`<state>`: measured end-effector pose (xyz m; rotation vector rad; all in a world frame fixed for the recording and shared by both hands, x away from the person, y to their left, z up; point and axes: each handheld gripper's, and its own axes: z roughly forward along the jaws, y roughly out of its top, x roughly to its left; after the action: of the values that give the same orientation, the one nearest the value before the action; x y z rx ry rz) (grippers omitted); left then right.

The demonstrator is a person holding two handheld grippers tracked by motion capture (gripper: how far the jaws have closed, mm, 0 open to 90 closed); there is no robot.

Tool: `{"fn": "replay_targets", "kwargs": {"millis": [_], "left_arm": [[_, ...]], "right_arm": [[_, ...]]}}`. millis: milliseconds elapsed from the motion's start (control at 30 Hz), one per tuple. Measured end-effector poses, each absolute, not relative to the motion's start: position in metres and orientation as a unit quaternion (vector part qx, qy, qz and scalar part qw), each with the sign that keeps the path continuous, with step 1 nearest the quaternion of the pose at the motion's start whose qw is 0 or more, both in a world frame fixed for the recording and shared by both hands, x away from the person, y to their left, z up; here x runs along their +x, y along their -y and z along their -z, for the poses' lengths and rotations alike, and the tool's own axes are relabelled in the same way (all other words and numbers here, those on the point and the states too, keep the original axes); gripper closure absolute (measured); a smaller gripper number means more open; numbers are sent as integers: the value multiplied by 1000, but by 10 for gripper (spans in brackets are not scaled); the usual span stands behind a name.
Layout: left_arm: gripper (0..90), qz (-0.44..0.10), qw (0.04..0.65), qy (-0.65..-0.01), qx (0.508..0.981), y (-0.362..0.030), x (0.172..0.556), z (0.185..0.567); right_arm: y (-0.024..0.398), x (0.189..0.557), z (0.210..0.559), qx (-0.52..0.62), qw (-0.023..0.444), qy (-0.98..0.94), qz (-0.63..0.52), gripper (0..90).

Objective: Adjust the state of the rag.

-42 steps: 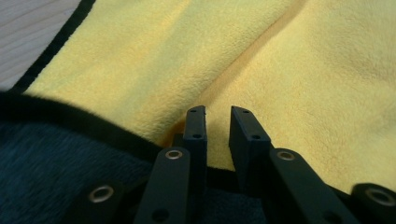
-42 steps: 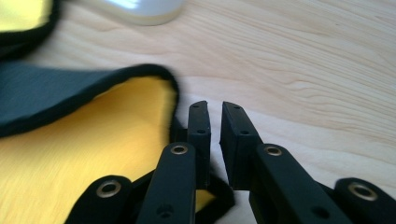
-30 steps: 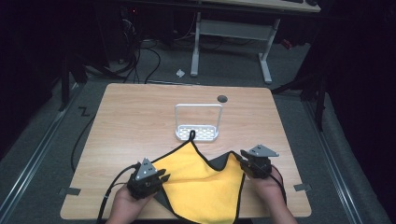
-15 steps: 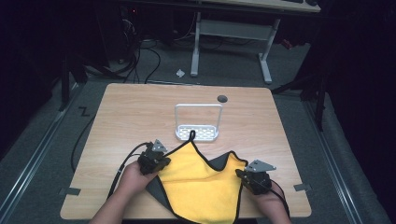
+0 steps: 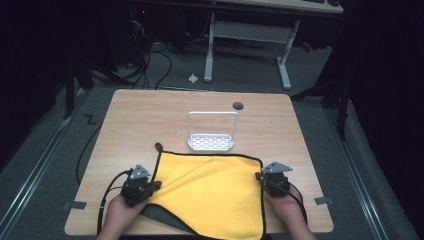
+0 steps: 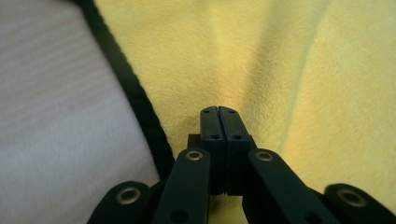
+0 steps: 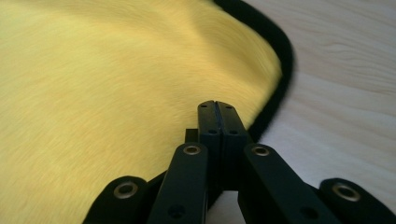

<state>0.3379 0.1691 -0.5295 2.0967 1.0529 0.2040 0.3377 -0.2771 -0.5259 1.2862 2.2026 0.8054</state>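
A yellow cloth (image 5: 210, 185) with black edging lies spread out on the near half of the wooden table (image 5: 150, 115). My left gripper (image 5: 156, 185) is at the cloth's left edge, shut on it. In the left gripper view the jaws (image 6: 218, 112) are pressed together, and folds in the cloth (image 6: 261, 60) run out from them. My right gripper (image 5: 259, 176) is at the right edge, shut on the cloth there. In the right gripper view its jaws (image 7: 215, 106) meet beside the black edging of the cloth (image 7: 102, 70).
A small white wire rack (image 5: 212, 142) stands just beyond the cloth's far edge. A dark round hole (image 5: 238, 105) lies behind it. The cloth's dark underside (image 5: 160, 215) is folded up at the near left corner. Cables trail off the table's left side.
The bunched cloth has been drawn out flat and wide. The left gripper moved toward the near left, and the right one stayed at the right edge.
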Motion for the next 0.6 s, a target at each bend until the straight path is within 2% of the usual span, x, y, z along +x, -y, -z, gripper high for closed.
{"fn": "replay_targets", "kwargs": {"millis": [67, 200, 300, 400, 533, 600], "left_arm": [[888, -70, 386, -419, 819, -174, 333, 529], [832, -91, 401, -434, 801, -181, 327, 527], [808, -102, 413, -444, 789, -188, 326, 524], [776, -106, 428, -445, 779, -190, 324, 522], [738, -100, 431, -422, 791, -176, 324, 524], [688, -98, 428, -419, 795, -167, 327, 527]], "right_arm": [[287, 348, 526, 483, 244, -790, -288, 900], [297, 362, 526, 504, 252, -775, -286, 899], [295, 361, 521, 501, 254, -770, -302, 866], [284, 354, 515, 482, 242, -776, -328, 848], [264, 346, 515, 451, 222, -797, -335, 829], [258, 343, 517, 444, 211, -804, -335, 819]]}}
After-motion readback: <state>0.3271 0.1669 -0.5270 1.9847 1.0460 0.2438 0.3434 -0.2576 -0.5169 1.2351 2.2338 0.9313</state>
